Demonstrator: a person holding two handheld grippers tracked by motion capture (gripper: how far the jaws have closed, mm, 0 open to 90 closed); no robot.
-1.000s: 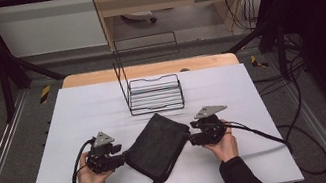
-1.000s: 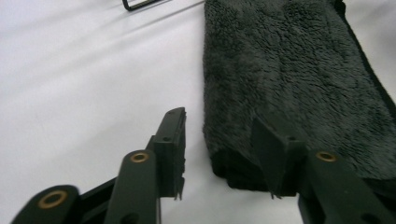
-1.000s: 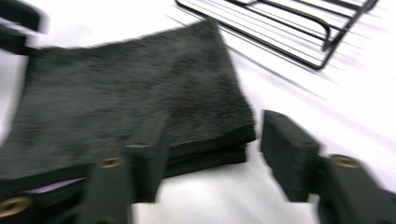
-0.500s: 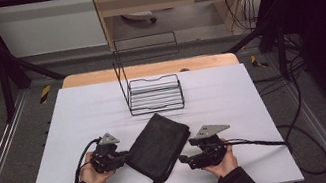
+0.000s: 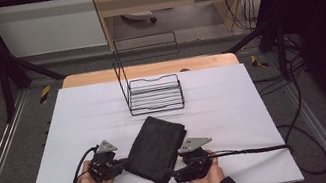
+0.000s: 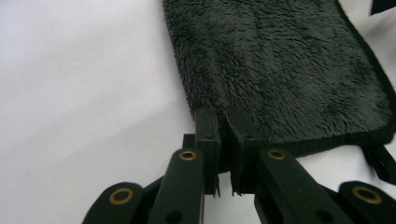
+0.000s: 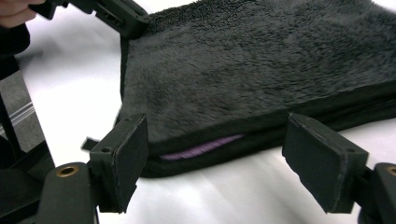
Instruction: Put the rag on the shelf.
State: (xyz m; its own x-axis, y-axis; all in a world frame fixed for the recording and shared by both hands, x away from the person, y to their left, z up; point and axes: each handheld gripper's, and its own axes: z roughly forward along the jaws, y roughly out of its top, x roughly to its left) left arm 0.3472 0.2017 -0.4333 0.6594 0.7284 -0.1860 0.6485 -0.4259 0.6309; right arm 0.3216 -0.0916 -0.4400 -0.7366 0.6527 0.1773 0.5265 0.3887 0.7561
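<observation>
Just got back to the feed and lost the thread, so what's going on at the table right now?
A person is working a folded black towel on the white table with two handheld grippers. The left gripper has its jaws pinched shut on the towel's near edge. The right gripper sits open at another edge, jaws either side of the folded layers, not yet closed. A wire rack stands beyond the towel.

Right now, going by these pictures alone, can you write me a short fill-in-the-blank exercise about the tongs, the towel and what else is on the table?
1. The left tongs are ____ on a corner of the folded black towel.
2. The right tongs stand ____, jaws either side of the towel's edge.
3. Beyond the towel stands a black ____ rack.
4. The table is covered with a ____ sheet.

Missing words: shut; open; wire; white
</observation>
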